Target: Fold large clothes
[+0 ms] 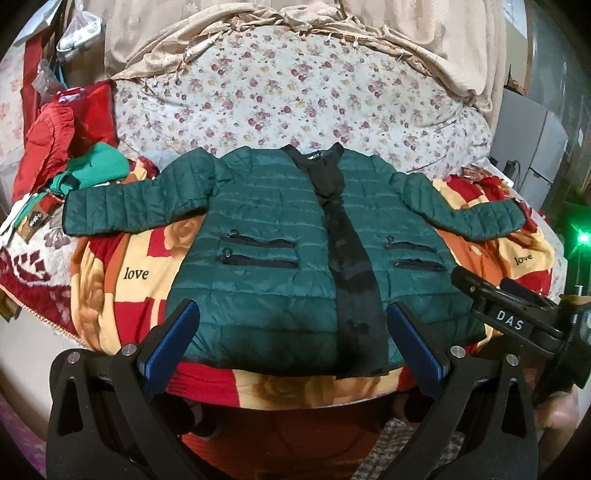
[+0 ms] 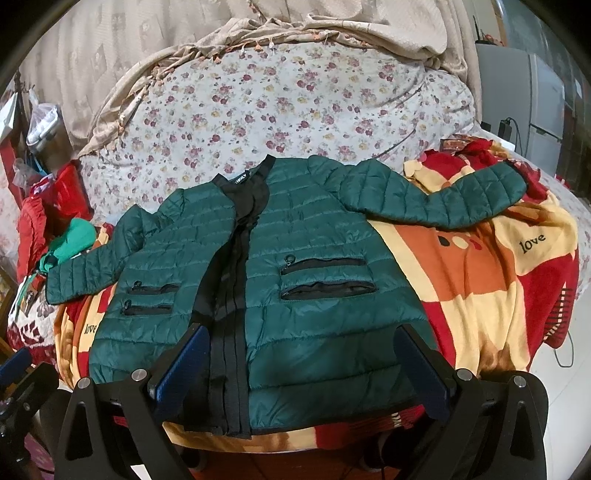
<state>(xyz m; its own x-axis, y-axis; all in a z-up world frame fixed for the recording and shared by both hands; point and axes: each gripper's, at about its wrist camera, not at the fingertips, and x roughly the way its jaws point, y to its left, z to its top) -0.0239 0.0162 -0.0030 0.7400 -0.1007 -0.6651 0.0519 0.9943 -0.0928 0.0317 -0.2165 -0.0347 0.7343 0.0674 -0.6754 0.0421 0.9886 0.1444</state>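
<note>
A dark green quilted puffer jacket [image 1: 258,236] lies flat and face up on a red, orange and cream blanket [image 1: 122,291] printed with the word "love", spread over a bed. Its front stands open along a black placket [image 1: 347,258] that runs from collar to hem. Both sleeves stretch straight out to the sides. The left sleeve [image 1: 110,210] ends close to a heap of clothes at the bed's left edge, where a red jacket [image 1: 48,155] and a bright green garment [image 1: 99,166] are piled. The right sleeve [image 2: 443,195] reaches over the blanket toward the bed's right side, with bare blanket in front of it. Two black zip pockets [image 1: 258,251] sit on each front panel.

The jacket's hem lies along the near edge of the bed, just short of where the blanket drops over. Beyond the collar, a floral sheet [image 1: 295,92] lies bare up to a beige fringed cloth [image 1: 240,33] bunched at the far end.

The left gripper [image 1: 291,332] hovers over the hem left of the placket, its jaws spread wide with blue pads and nothing pinched. The right gripper [image 2: 301,358] hovers over the hem of the right panel, jaws likewise spread and holding nothing; whether either touches the fabric cannot be told. In the left wrist view the right gripper's black body shows at the lower right edge.
</note>
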